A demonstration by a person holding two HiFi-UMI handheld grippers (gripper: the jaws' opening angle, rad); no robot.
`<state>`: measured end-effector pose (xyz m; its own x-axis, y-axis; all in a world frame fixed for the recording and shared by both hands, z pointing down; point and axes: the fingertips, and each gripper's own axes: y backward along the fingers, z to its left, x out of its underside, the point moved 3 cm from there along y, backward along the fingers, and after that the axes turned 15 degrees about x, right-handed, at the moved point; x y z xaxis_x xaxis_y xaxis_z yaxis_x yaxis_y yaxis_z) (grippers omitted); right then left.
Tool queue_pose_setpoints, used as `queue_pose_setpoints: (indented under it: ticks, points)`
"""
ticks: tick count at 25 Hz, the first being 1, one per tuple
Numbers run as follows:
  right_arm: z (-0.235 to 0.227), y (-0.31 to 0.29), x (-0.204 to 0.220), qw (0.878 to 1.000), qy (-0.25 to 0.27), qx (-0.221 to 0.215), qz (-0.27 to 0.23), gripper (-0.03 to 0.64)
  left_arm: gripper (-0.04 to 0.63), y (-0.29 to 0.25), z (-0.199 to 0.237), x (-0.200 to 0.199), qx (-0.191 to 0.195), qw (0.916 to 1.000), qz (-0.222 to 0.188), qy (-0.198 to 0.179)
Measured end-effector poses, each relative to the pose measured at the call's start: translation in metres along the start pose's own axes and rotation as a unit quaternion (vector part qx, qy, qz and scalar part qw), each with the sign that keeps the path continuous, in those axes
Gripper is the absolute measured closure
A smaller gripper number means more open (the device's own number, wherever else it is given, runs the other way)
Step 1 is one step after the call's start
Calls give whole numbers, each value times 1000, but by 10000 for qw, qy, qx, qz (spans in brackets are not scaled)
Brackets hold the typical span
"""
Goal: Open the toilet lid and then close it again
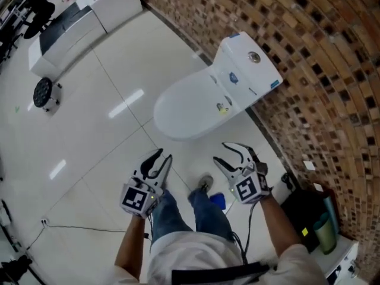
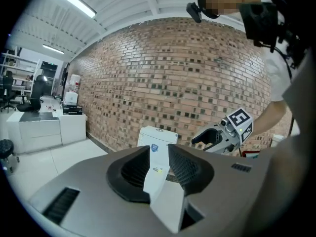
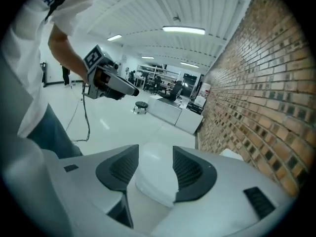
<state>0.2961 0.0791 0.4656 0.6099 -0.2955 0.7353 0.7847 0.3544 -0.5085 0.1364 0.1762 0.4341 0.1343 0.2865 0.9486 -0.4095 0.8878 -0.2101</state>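
Held left tongs (image 1: 164, 156) and right tongs (image 1: 221, 152) parted and empty, well short of the toilet (image 1: 246, 70) by the brick wall (image 1: 309, 52), its lid (image 1: 187, 108) lying shut. Risked slipping off the smooth lid rim through too shallow a bite, letting it slam.

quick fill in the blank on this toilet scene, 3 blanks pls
1. The toilet lid is ___ (open or closed).
2. The cistern stands against a wall made of ___.
3. The left tool and the right tool hang short of the toilet, each empty, with its jaws ___ (open or shut).
Missing words: closed, brick, open.
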Motion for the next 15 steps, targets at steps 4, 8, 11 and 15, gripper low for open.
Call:
queue_pose_setpoints:
  ticks: [4,8,11,15]
  points:
    - [42,-53,22,9981,518,-140,316,360,479,-8,29,31,330,9994,99,-71]
    - [91,-119,46,9938,855,-182,692,293,479,-6,73,71,645,9973,291,-197]
    - [124,-168,66,9892,1085,-165,973,250,479,-4,108,94,957,9933,455,-452]
    - [163,-223,83,9825,1316,-24,1317,215,479,7,149,118,1320,9870,641,-663]
